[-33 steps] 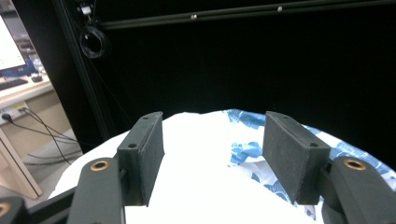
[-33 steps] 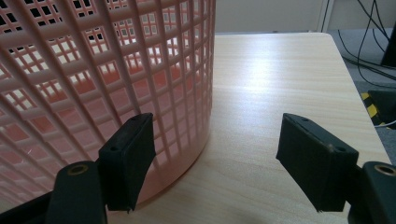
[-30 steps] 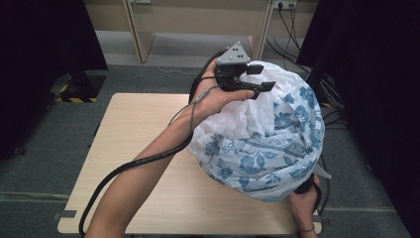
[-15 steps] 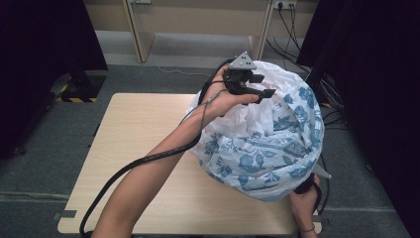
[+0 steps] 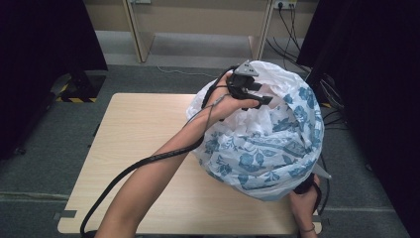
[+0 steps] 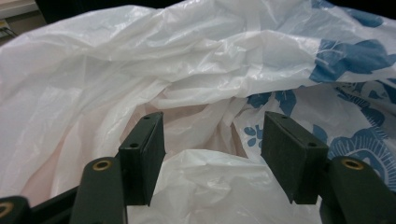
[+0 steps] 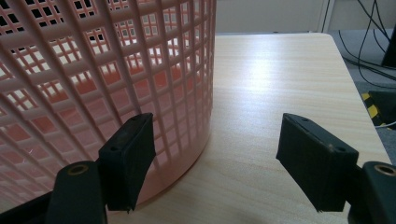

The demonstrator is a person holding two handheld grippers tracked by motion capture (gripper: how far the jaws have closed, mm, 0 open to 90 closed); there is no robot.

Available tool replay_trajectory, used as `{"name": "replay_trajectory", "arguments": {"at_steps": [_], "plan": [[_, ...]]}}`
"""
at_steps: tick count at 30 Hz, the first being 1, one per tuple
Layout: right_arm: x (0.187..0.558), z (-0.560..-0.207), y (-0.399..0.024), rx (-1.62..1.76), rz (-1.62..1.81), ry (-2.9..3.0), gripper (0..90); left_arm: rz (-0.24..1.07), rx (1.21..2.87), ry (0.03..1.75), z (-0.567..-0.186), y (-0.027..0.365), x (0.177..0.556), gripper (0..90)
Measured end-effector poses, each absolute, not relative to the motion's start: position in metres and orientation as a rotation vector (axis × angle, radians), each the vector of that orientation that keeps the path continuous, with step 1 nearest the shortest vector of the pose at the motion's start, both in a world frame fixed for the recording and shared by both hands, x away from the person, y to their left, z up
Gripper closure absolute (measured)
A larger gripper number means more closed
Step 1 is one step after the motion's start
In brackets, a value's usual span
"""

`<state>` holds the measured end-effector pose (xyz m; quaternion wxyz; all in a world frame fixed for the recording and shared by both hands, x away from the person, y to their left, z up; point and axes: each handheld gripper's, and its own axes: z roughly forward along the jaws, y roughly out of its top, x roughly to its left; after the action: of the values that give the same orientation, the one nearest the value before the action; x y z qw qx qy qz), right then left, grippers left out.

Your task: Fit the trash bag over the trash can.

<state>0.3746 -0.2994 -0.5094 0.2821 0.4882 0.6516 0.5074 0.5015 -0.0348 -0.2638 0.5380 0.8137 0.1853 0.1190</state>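
A white plastic bag with blue flowers (image 5: 267,144) is draped over a pink lattice basket (image 7: 93,74) on the right side of the wooden table (image 5: 138,148). My left gripper (image 5: 265,96) hovers over the bag's crumpled top. Its jaws stand open in the left gripper view, with loose bag plastic (image 6: 205,186) bulging up between them and neither pad pressing on it (image 6: 217,161). My right gripper (image 7: 224,161) is open low beside the basket's wall. Its left pad (image 7: 130,154) sits close against the lattice, and bare table lies between the jaws. The right hand (image 5: 304,198) shows under the bag's near edge.
The table's right edge (image 7: 359,88) runs close to the basket, with cables (image 7: 369,46) on the grey floor beyond. The left gripper's black cable (image 5: 133,173) trails along the forearm. Dark curtains (image 5: 376,99) hang at both sides, with wooden furniture legs (image 5: 136,29) at the back.
My left hand has come down and a little to the right, bringing its gripper closer onto the top of the bag. The right hand and the bag have stayed put.
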Motion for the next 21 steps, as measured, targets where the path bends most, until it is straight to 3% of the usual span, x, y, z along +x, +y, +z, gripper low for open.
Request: {"name": "replay_trajectory", "arguments": {"at_steps": [21], "plan": [[0.375,-0.509,-0.3,1.303,1.362,1.747,27.8,0.289,2.091,0.522,-0.293,-0.047,0.516,39.4]]}}
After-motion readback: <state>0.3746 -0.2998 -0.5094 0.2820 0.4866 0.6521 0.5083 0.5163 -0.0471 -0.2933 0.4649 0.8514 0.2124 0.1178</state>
